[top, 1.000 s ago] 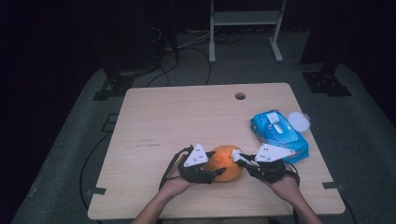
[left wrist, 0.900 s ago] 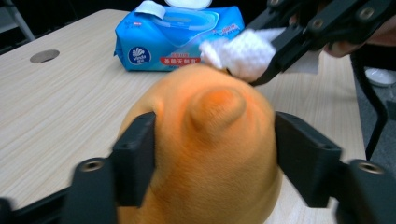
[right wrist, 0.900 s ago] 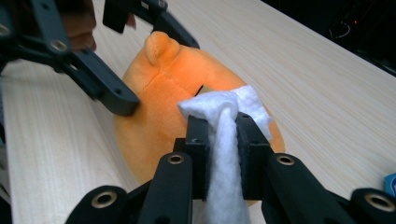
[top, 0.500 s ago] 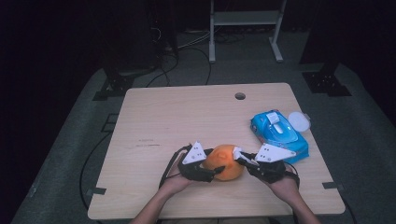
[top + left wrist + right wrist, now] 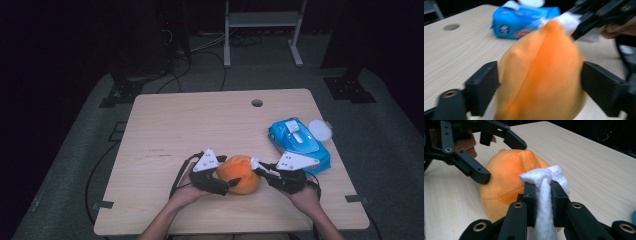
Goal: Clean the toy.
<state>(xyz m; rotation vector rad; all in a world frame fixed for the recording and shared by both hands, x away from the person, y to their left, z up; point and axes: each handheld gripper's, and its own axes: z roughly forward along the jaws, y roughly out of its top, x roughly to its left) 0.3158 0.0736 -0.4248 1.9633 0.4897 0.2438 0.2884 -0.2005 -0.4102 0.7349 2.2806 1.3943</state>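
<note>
An orange soft rounded thing (image 5: 240, 172) lies near the front edge of the wooden table (image 5: 175, 125). My left gripper (image 5: 227, 179) comes at it from the left. Its jaws have just been opening, and in the left gripper view they straddle the orange thing (image 5: 541, 70) without squeezing it. My right gripper (image 5: 256, 165) comes from the right, shut on a white wipe (image 5: 544, 177). The wipe's folded end rests against the upper right side of the orange thing (image 5: 506, 182). The left gripper (image 5: 504, 161) shows beyond it, one jaw above and one beside it.
A blue pack of wipes (image 5: 299, 142) lies at the table's right edge, with a white round lid (image 5: 320, 130) just behind it. A cable hole (image 5: 257, 103) sits near the far edge. Cables and a metal stand (image 5: 260, 30) are on the floor beyond.
The left gripper's jaws have spread apart around the orange thing. The right gripper with the wipe has hardly moved. The orange thing stays in place.
</note>
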